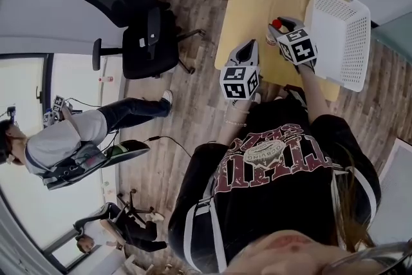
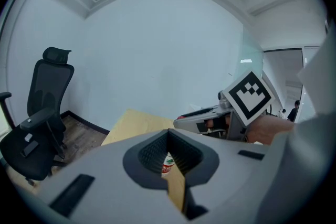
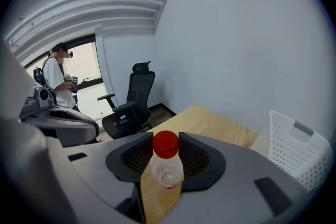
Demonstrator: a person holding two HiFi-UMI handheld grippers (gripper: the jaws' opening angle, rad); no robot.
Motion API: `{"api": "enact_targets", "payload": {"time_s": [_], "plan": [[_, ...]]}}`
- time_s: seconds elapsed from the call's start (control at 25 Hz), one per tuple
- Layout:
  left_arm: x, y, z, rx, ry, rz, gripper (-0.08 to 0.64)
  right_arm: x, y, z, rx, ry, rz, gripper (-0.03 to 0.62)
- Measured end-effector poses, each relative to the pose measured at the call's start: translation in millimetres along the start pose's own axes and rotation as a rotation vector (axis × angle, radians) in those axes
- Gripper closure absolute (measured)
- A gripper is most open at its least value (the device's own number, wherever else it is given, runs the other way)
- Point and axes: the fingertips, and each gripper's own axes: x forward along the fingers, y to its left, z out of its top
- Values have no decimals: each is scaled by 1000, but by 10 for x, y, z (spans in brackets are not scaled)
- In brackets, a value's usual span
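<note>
Jaws parted on the right gripper point(image 3: 164, 162), gripping nothing, with the small clear bottle point(image 3: 167, 170) upright on the table point(image 3: 210, 126) just ahead of the tips, in line with the gap, red cap point(image 3: 166, 144) level with the pads. Parted too on the left gripper point(image 2: 169, 157), empty, farther from that bottle. Probably light, thin-walled and tippy: best pinched gently at the body below the cap.
</note>
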Motion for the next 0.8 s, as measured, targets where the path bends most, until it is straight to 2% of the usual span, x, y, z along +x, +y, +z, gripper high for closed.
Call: {"api": "enact_targets", "payload": {"time_s": [0.4, 0.8], "plan": [[-30, 7, 14, -19, -9, 5, 514, -28, 113, -53, -55, 74, 2, 430], [-23, -68, -7, -21, -10, -12, 514, -118, 131, -130, -49, 77, -3, 430]]}}
